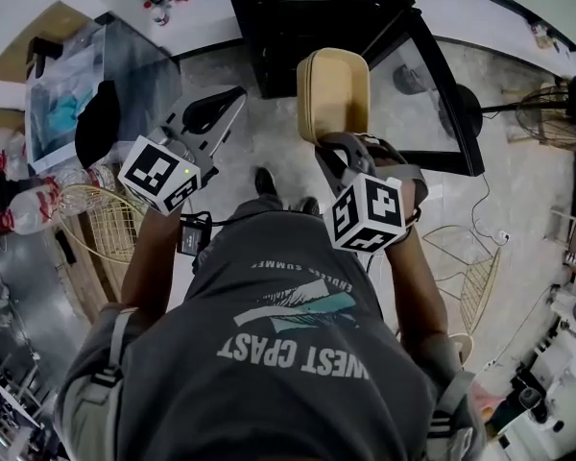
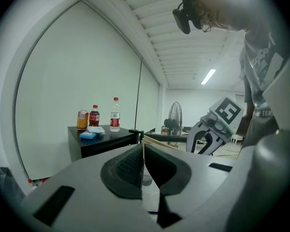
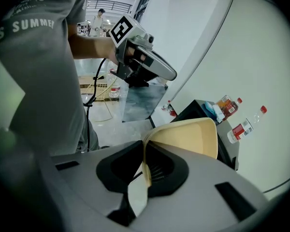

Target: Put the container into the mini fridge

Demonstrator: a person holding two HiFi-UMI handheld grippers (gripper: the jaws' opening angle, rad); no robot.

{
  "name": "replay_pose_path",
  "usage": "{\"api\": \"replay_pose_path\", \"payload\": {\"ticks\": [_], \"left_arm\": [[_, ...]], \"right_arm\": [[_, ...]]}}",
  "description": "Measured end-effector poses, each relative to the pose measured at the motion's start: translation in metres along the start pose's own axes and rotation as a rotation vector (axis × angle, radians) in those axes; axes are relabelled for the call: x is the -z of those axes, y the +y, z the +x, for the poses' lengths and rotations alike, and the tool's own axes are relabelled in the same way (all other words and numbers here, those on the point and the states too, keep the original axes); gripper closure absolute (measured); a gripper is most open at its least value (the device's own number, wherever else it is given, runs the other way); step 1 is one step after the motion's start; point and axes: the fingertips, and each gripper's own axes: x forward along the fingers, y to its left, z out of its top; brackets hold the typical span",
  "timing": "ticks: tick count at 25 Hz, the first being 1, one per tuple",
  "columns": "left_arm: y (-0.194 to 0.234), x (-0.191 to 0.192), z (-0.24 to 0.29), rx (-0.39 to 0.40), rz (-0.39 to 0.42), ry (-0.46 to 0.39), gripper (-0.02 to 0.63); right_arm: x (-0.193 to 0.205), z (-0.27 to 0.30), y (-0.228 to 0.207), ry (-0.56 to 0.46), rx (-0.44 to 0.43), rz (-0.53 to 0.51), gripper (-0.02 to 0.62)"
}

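Pinching the near rim of the beige container (image 1: 333,89), your right gripper (image 1: 340,145) has its jaws almost together, with the thin wall clamped between the pads. The right gripper view confirms this grip: the container (image 3: 188,139) extends away from the right gripper (image 3: 145,162) toward 1 o'clock.

In the head view, the container hangs above the floor at 12 o'clock of that gripper. It is outside the black mini fridge (image 1: 312,17), which lies just beyond it at 12 o'clock. Whether the far rim touches the fridge front cannot be told. A dark-framed glass panel (image 1: 432,94) stands swung out from the fridge at 3 o'clock of the container.

Your left gripper (image 1: 221,104) is at 9 o'clock of the container and apart from it. The left gripper view shows the left gripper (image 2: 143,161) with its pads meeting at the tips and nothing between them.

Bottles (image 2: 115,115) stand on top of the mini fridge (image 2: 106,141)
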Motion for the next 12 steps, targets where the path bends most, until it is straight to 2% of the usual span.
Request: {"api": "replay_pose_path", "payload": {"ticks": [7, 12], "left_arm": [[0.029, 0.011, 0.003, 0.079, -0.012, 0.002, 0.58], [0.046, 0.02, 0.006, 0.096, -0.029, -0.002, 0.58]], "right_arm": [[-0.012, 0.025, -0.012, 0.068, 0.057, 0.013, 0.548], [-0.015, 0.046, -0.021, 0.096, 0.07, 0.005, 0.548]]}}
